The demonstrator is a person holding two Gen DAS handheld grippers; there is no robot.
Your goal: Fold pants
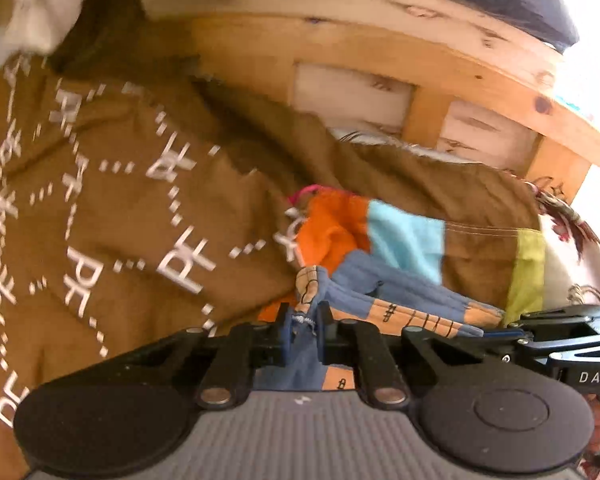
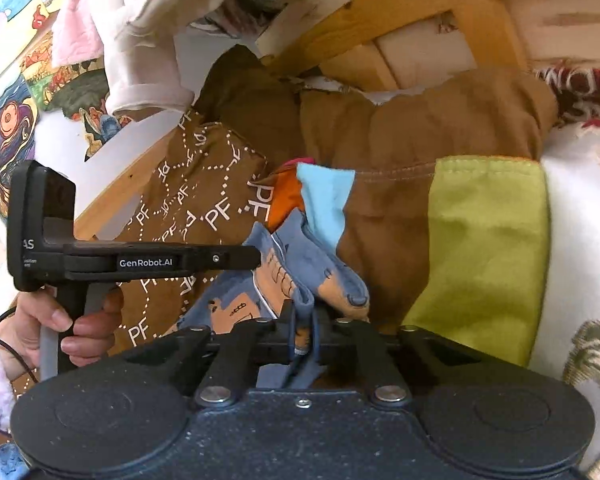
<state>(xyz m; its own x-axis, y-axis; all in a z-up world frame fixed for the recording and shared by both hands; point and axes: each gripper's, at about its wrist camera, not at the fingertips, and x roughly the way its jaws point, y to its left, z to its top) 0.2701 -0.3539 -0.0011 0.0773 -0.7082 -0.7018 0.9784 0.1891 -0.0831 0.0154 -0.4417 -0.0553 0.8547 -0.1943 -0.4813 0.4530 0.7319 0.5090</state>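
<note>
The pants are small, blue with tan patterned patches, lying bunched on a brown quilt. In the left wrist view my left gripper is shut on a bunched blue and tan edge of the pants. My right gripper shows at the right of that view, reaching in along the far edge of the pants. In the right wrist view my right gripper is shut on a fold of the pants, lifted off the quilt. The left gripper comes in from the left there, its tip at the cloth, held by a hand.
The brown quilt has white lettering and orange, light blue and lime green patches. A wooden slatted bed frame runs behind it. White and pink clothes hang at the upper left, and a white patterned cover lies at the right.
</note>
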